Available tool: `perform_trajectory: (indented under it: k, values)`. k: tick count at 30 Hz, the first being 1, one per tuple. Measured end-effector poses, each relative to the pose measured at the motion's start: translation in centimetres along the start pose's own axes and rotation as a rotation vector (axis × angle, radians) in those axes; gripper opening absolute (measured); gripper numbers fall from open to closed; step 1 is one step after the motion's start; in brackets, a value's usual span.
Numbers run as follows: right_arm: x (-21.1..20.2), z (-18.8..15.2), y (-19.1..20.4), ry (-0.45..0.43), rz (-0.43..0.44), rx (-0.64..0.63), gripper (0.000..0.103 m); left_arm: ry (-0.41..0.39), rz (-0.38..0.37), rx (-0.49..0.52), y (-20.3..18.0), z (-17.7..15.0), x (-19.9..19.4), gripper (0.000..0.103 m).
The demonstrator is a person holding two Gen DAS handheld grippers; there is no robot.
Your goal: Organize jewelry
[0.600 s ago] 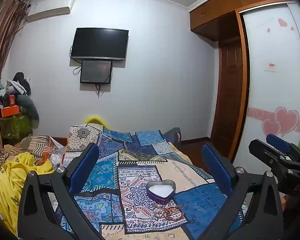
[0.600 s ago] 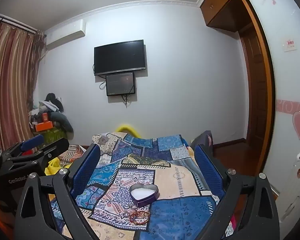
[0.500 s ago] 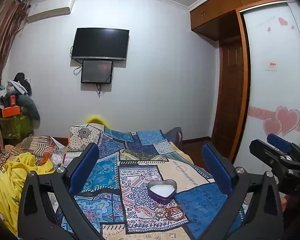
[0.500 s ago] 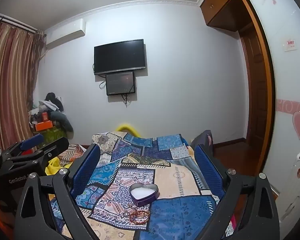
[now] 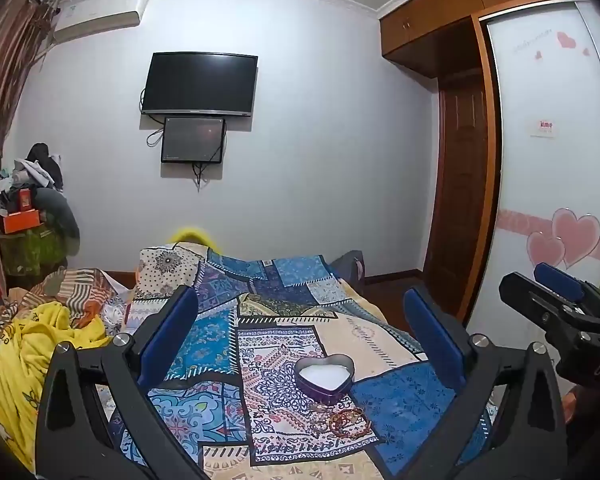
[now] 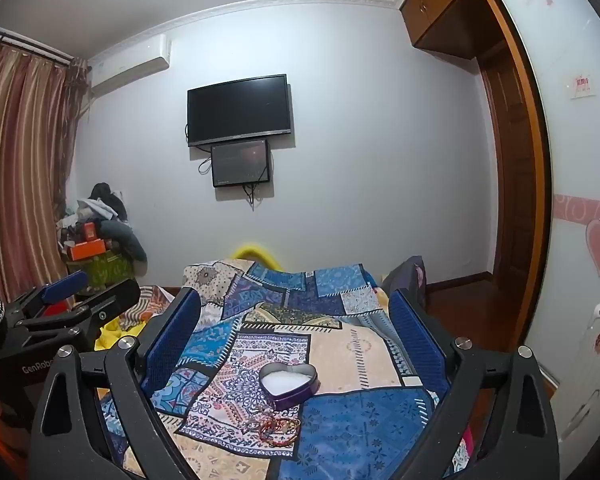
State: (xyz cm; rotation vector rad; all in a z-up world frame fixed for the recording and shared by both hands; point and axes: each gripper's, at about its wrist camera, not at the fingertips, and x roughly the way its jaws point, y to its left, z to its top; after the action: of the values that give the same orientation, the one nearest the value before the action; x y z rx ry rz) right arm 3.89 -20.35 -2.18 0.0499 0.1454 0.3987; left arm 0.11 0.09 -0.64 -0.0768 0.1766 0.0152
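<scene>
A heart-shaped purple tin (image 5: 325, 376) with a white inside lies open on the patchwork bedspread (image 5: 260, 344). It also shows in the right wrist view (image 6: 289, 381). A small heap of red and beaded bracelets (image 5: 346, 422) lies just in front of it, also seen in the right wrist view (image 6: 278, 428). My left gripper (image 5: 300, 332) is open and empty above the bed, well short of the tin. My right gripper (image 6: 294, 332) is open and empty too. Each gripper shows at the edge of the other's view.
A yellow blanket (image 5: 24, 356) and striped cloth lie bunched at the bed's left side. A wardrobe with heart stickers (image 5: 556, 208) stands on the right beside a wooden door (image 5: 456, 208). A cluttered pile (image 5: 24, 216) stands in the far left corner. A TV (image 5: 199, 84) hangs on the far wall.
Both views have shifted only slightly; the tin and bracelets sit a little further right in the left wrist view. Both grippers stay open and nothing on the bed has moved.
</scene>
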Motion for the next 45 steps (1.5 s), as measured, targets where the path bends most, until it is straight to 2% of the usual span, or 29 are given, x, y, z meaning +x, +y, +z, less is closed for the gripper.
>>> perform_trajectory:
  k: [45]
  values:
    - [0.8,-0.55,0.17,0.02,-0.002,-0.005,0.094,0.02,-0.002,0.003,-0.28,-0.08,0.35,0.103]
